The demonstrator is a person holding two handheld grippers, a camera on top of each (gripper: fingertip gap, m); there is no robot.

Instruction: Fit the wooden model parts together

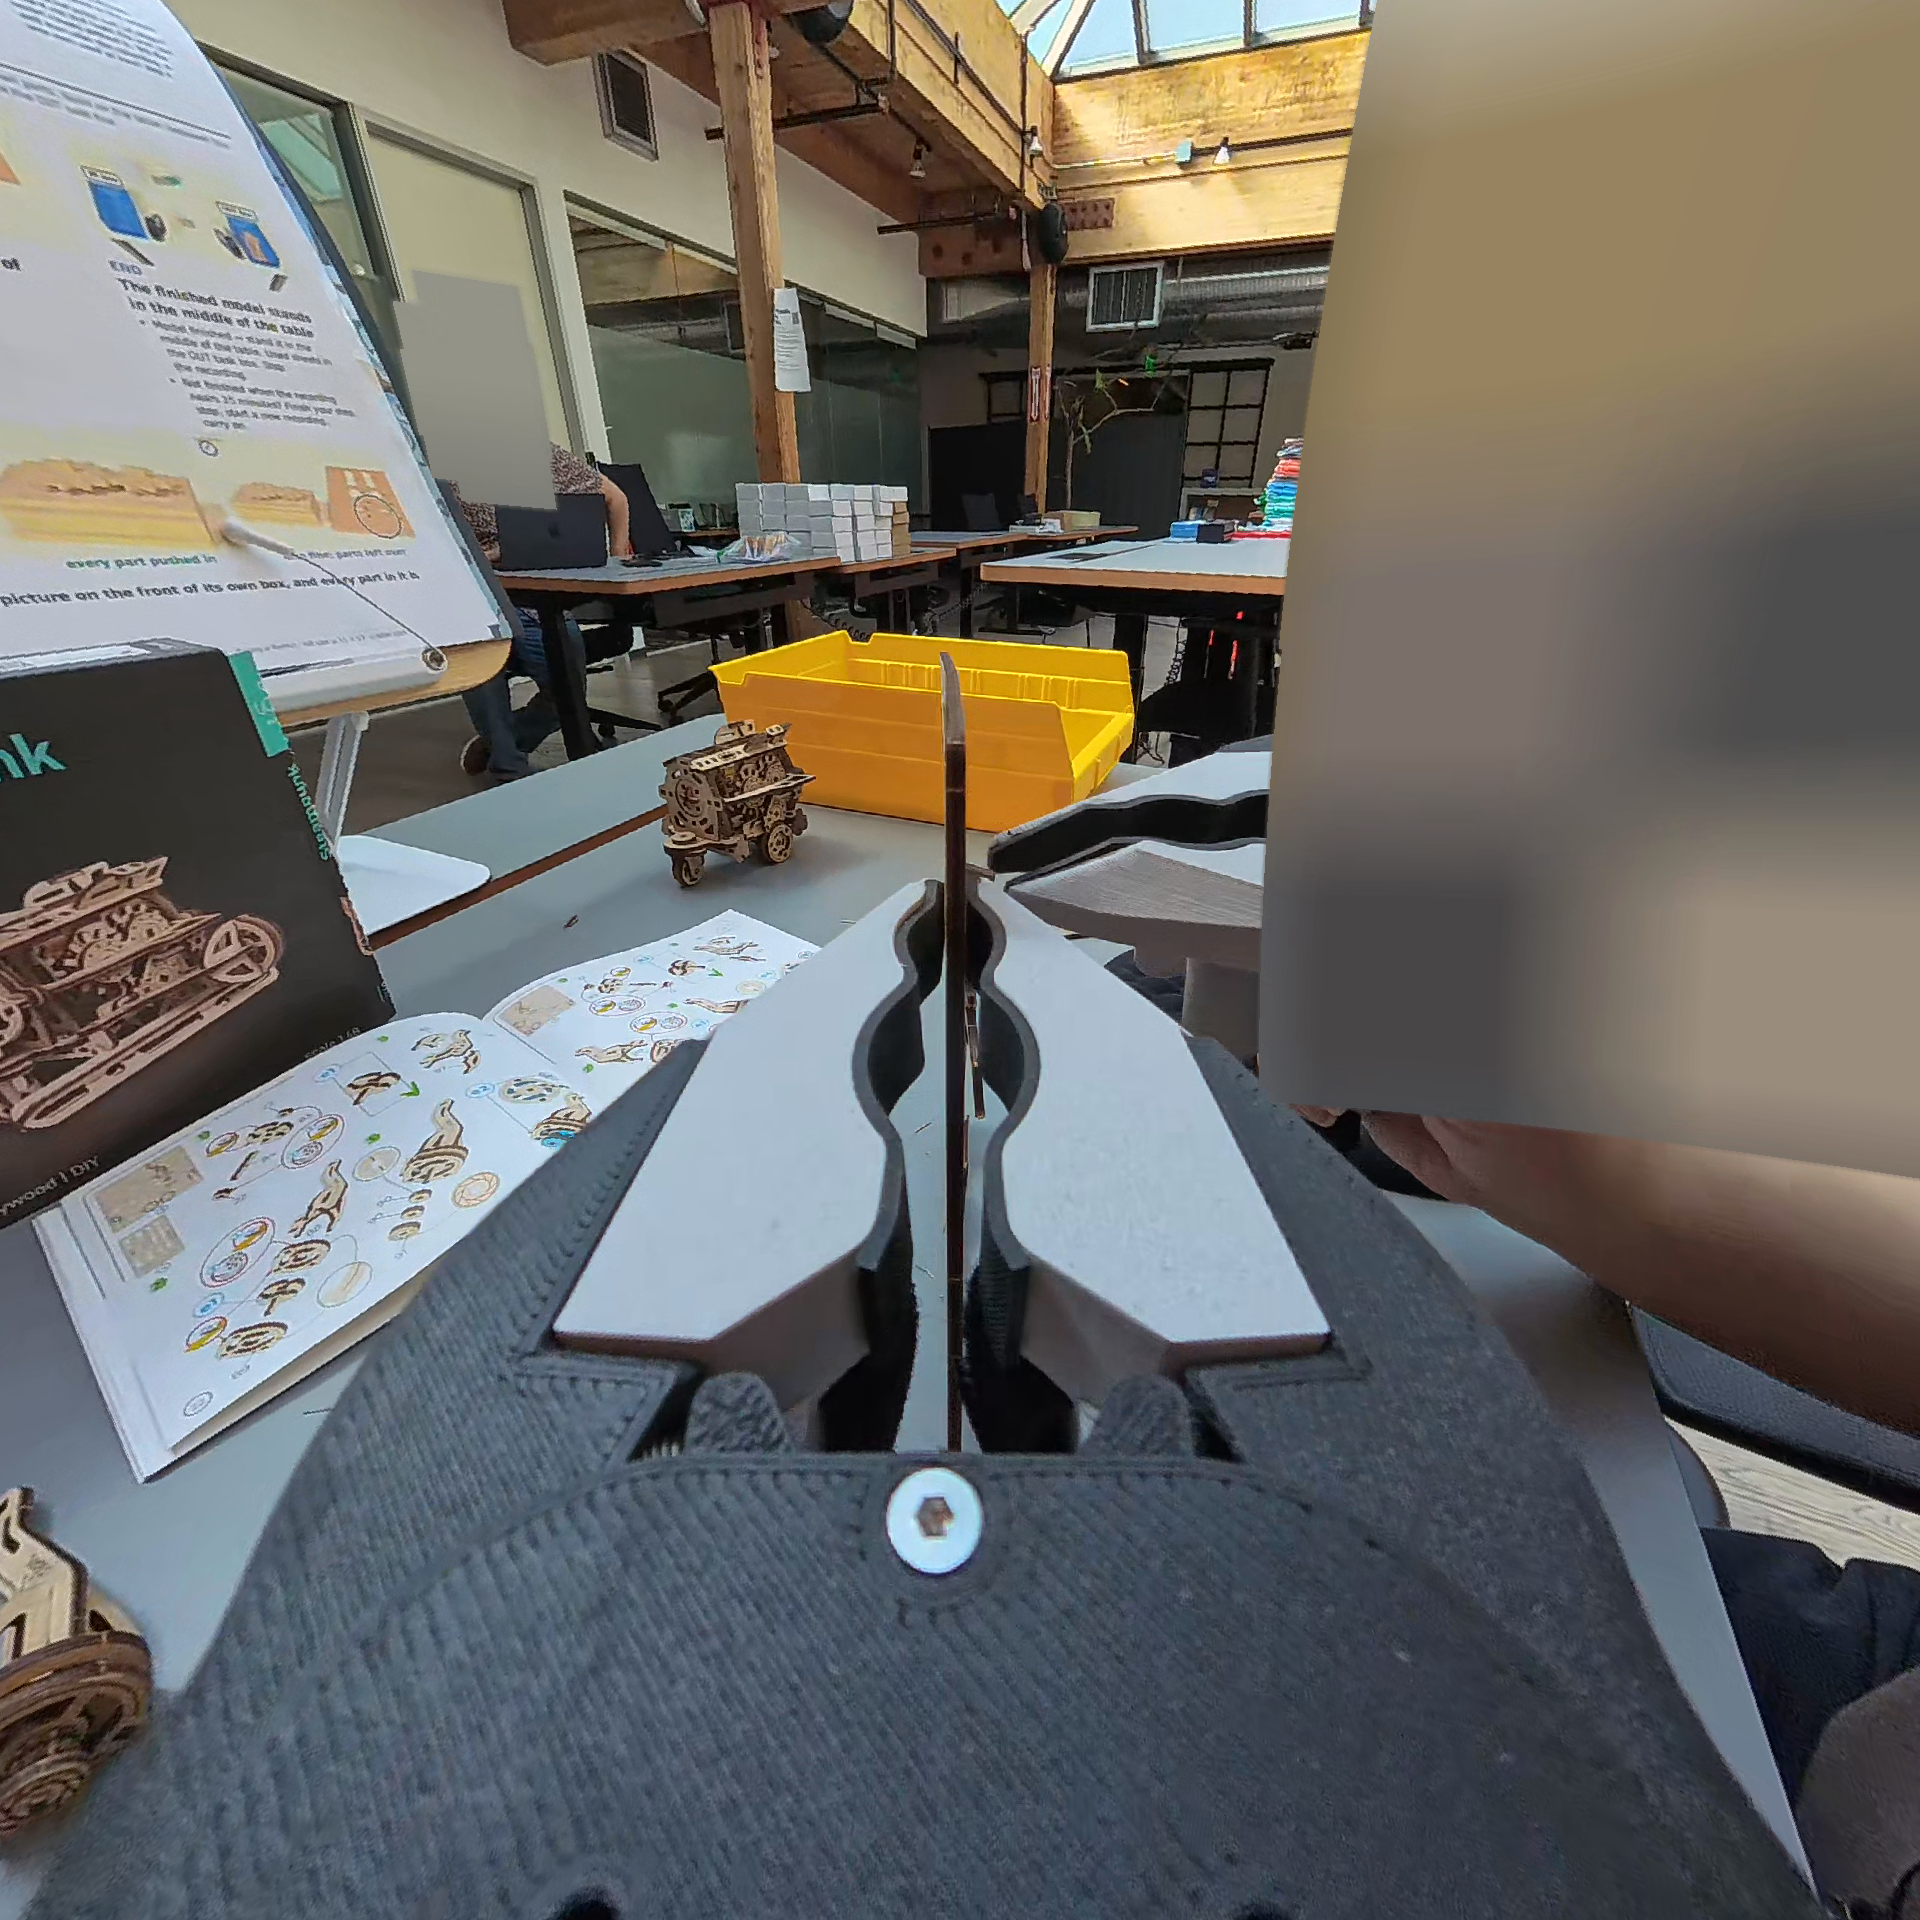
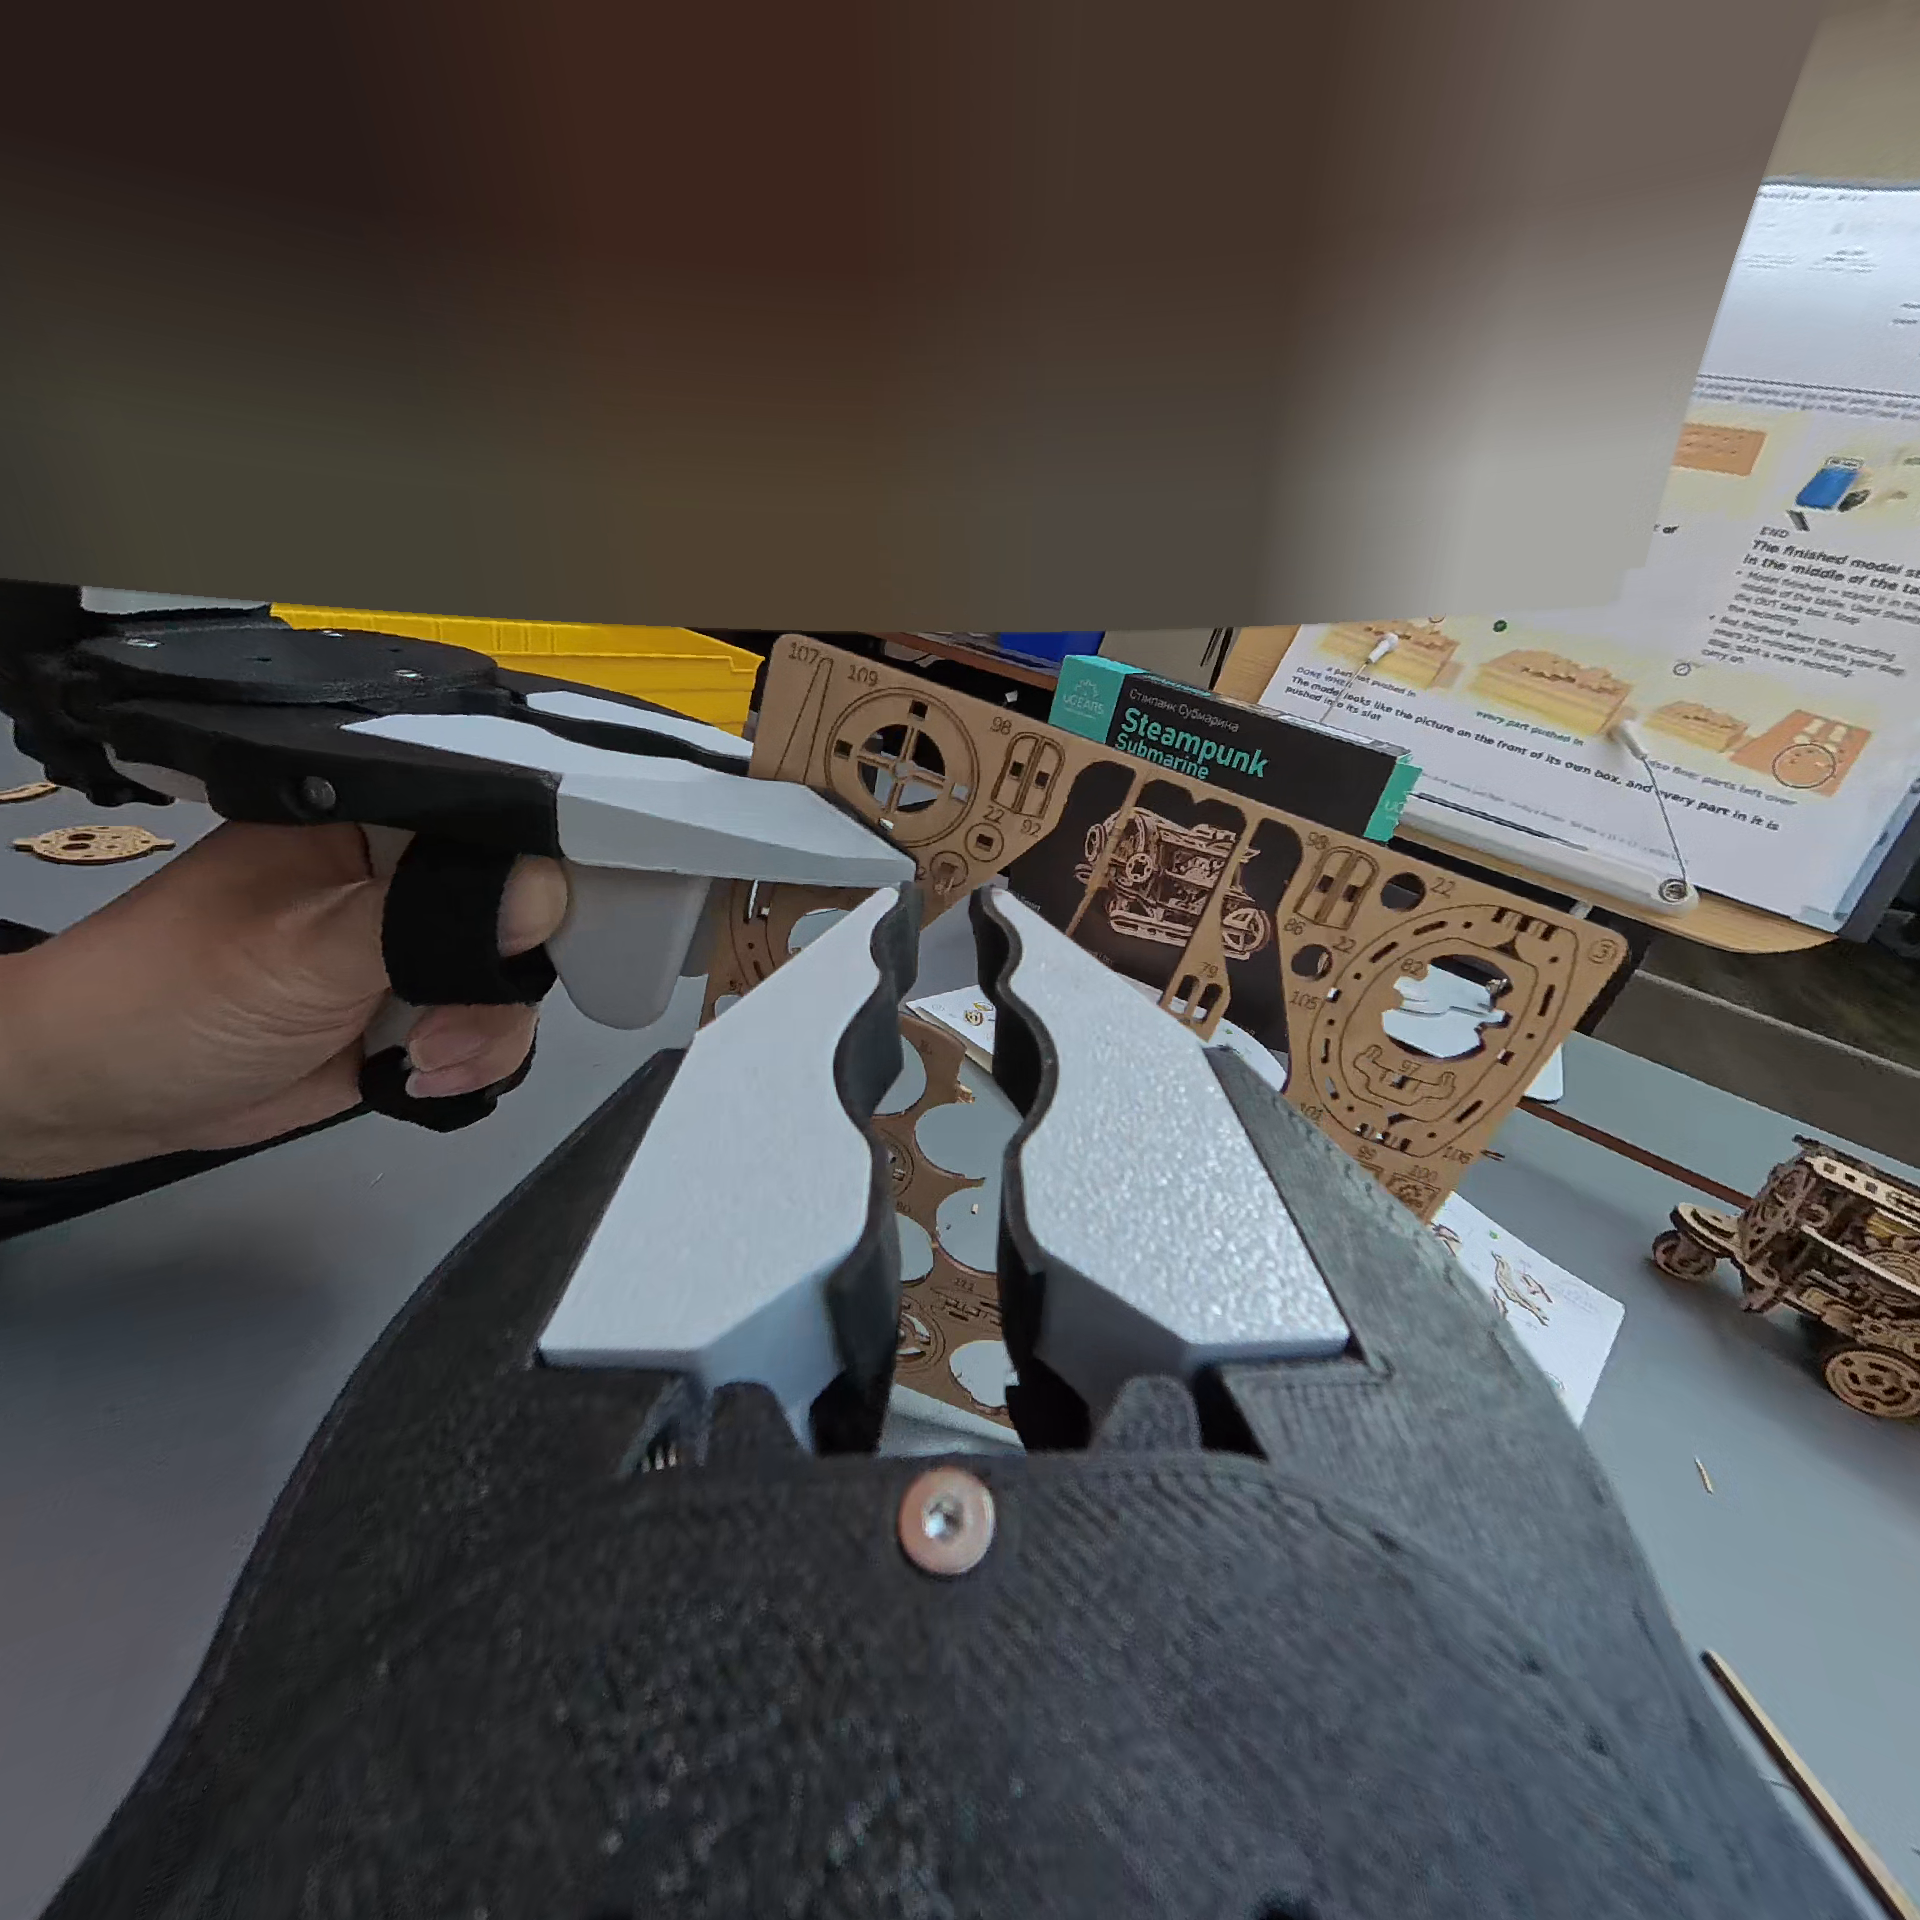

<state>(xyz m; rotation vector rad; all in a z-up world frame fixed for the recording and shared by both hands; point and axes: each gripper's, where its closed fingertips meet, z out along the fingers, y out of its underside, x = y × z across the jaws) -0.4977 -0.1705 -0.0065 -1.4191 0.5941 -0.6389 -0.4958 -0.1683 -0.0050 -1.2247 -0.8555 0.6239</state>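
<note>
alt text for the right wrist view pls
The right gripper, jaws slightly apart and empty, points at a laser-cut plywood parts sheet held upright by the left gripper. A small assembled wooden model sits on the grey table.

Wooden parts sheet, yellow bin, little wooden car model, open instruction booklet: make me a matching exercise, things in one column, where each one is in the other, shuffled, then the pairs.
Things:
1. wooden parts sheet
2. yellow bin
3. wooden car model
4. instruction booklet

Places:
A. lying open on the table, beside the black box
B. clamped on edge in the left gripper
C. at the table's far edge
D. standing on its wheels on the table

Pairs: 1-B, 2-C, 3-D, 4-A
</note>
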